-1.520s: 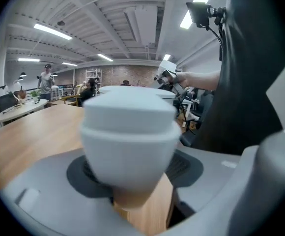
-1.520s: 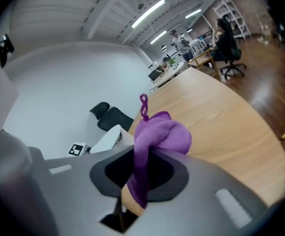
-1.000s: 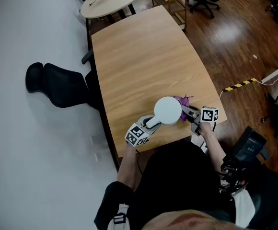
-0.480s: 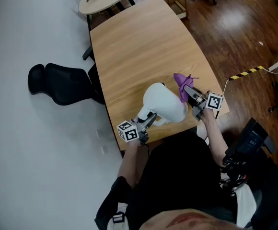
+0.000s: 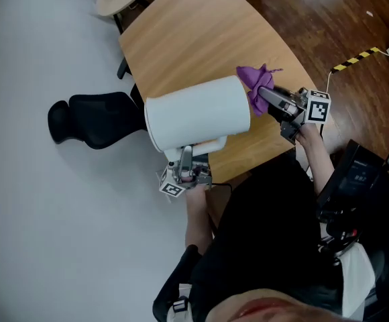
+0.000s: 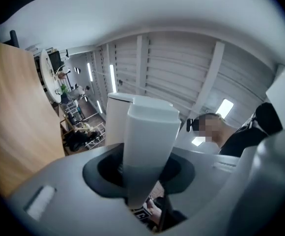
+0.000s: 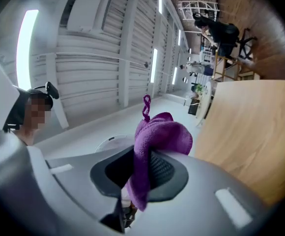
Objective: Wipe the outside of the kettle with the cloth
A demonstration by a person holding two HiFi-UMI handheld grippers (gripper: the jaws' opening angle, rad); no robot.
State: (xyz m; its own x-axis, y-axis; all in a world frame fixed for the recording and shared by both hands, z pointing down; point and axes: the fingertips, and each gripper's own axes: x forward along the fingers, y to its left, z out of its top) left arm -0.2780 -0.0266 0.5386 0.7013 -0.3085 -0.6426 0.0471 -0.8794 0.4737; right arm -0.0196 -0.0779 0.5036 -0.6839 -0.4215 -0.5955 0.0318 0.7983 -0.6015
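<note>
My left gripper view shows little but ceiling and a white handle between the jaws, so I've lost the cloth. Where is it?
Observer: The purple cloth is clamped in the right gripper.
Operator: How is the kettle sitting?
Observer: It isn't sitting. The kettle is held up over the table, tipped on its side. The left gripper, whose jaws have just been closing, grips its handle from below in the head view.
Operator: Is the cloth on it?
Observer: The cloth is at the kettle's right end in the head view; I can't tell whether it touches.
</note>
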